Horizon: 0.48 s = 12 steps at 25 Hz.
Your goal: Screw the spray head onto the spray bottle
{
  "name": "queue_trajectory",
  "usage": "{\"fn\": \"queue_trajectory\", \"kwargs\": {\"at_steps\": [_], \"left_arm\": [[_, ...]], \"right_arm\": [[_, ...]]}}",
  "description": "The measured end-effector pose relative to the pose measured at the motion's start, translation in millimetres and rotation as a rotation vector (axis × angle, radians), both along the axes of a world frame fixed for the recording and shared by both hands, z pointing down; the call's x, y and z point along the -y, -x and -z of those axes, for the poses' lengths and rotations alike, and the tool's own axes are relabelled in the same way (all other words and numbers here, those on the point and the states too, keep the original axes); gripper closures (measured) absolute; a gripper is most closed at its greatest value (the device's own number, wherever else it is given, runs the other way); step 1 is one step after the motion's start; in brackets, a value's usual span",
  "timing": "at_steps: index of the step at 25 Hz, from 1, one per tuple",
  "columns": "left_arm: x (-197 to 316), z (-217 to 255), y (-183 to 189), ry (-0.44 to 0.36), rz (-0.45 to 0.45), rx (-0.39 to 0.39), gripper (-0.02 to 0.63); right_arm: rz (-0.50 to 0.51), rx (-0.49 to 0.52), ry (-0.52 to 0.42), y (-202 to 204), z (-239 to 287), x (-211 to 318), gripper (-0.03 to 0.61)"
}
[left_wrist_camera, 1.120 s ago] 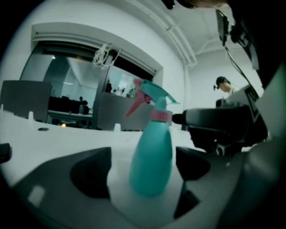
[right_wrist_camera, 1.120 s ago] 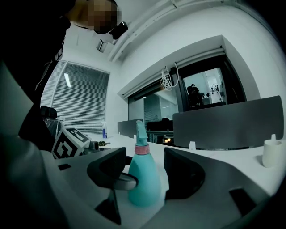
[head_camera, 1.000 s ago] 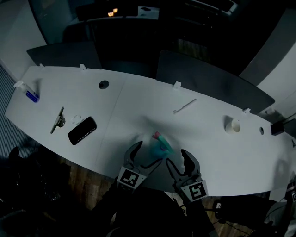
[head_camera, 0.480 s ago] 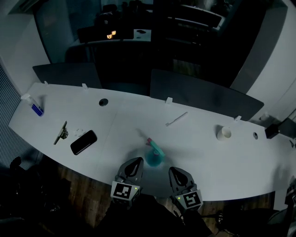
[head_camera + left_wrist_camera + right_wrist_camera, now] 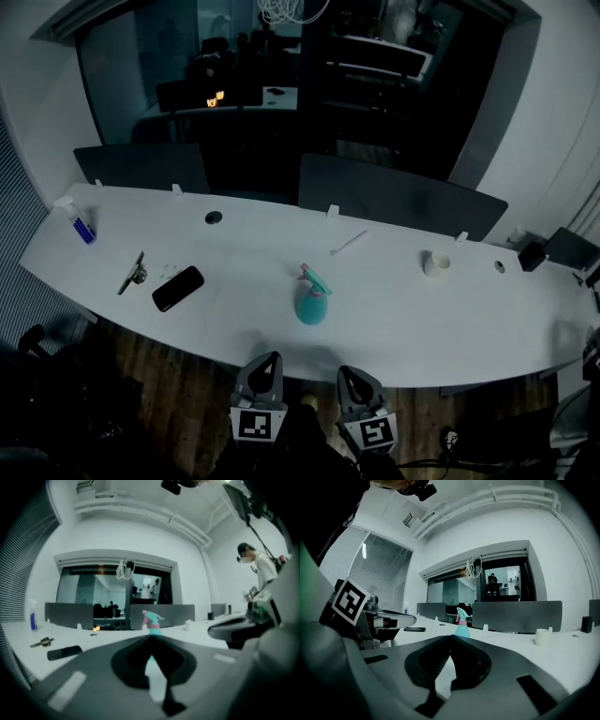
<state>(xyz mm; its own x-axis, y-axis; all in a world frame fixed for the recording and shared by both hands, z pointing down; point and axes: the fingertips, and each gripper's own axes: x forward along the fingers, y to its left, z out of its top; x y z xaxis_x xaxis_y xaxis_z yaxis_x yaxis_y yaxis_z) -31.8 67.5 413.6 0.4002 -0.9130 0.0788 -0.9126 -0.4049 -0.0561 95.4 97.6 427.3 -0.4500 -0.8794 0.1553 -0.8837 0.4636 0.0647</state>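
The teal spray bottle (image 5: 311, 302) stands upright on the white table (image 5: 412, 328), its teal spray head on top over a pink collar. Nothing touches it. Both grippers hang short of the table's front edge, over the wooden floor. My left gripper (image 5: 271, 360) is shut and empty, and in the left gripper view its jaws (image 5: 151, 638) meet with the bottle (image 5: 151, 620) far ahead. My right gripper (image 5: 347, 374) has just closed on nothing. Its jaws (image 5: 451, 636) touch, with the bottle (image 5: 462, 623) beyond them.
A black phone (image 5: 178, 288) and a metal tool (image 5: 131, 274) lie at the left, with a small blue-and-white bottle (image 5: 77, 223) at the far left end. A white stick (image 5: 348, 244) and a white cup (image 5: 435, 263) sit further right. Dark dividers (image 5: 394, 202) line the far edge. A person (image 5: 260, 569) stands at the right.
Both grippers, open around the bottle a second ago, have shut and drawn back off the table's front edge. The bottle now stands alone on the table.
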Motion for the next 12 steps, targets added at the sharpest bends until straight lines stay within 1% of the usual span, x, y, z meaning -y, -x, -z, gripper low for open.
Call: {"fn": "queue_trajectory", "kwargs": {"at_steps": [2,4,6,9,12], "left_arm": [[-37,-9,4,0.044,-0.019,0.008,0.611],[-64,-9,5,0.061,-0.033,0.004,0.611],[-78,1,4,0.038,-0.033,0.004,0.611],[-90,15,3,-0.008,-0.01,0.01,0.611],[-101,20,-2,-0.022,0.011,0.024,0.611]], "right_arm": [[-0.021,0.011,0.025,7,-3,-33,0.574],[-0.03,0.011,0.032,11,-3,-56,0.574],[-0.03,0.009,0.004,13,4,-66,0.574],[-0.035,0.007,-0.045,12,16,-75,0.574],[-0.041,0.005,-0.063,6,21,-84,0.574]]}}
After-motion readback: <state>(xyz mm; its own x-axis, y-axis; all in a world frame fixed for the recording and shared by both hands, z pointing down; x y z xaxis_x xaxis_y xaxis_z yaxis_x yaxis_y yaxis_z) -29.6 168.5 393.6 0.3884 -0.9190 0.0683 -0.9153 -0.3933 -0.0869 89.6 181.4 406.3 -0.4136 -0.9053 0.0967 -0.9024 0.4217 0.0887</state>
